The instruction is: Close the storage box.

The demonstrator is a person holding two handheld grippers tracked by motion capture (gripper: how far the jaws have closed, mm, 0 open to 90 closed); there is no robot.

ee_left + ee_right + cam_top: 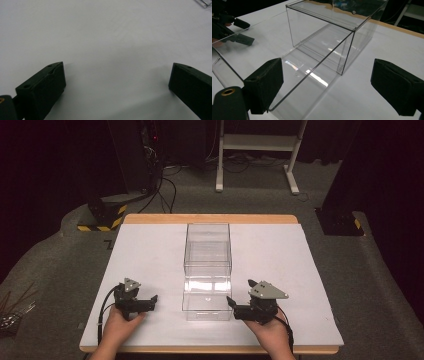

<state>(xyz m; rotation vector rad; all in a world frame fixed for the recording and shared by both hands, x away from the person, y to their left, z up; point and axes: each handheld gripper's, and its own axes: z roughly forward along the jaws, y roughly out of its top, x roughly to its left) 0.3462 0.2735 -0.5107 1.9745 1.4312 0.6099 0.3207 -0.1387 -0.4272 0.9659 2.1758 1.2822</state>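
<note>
Drawer box [208,265] — a clear plastic case with its drawer pulled out toward the person — sits mid-table on a white mat [280,270], long axis running from the near edge to the far edge. In the high view, the left gripper [150,301] rests on the mat well left of the drawer's front, jaws pointing right at it. The right gripper [233,303] lies just beside the drawer's right front corner, pointing left, clearly the nearer of the two. Both hands lie low, wrists near the table's near edge.

From the left gripper view, its jaws stand wide apart over bare mat, holding nothing; a corner of the box [205,3] shows at top right.

From the right gripper view, its jaws are also spread and empty. The drawer's side wall [312,72] runs away between them, and the case [324,32] stands beyond.
</note>
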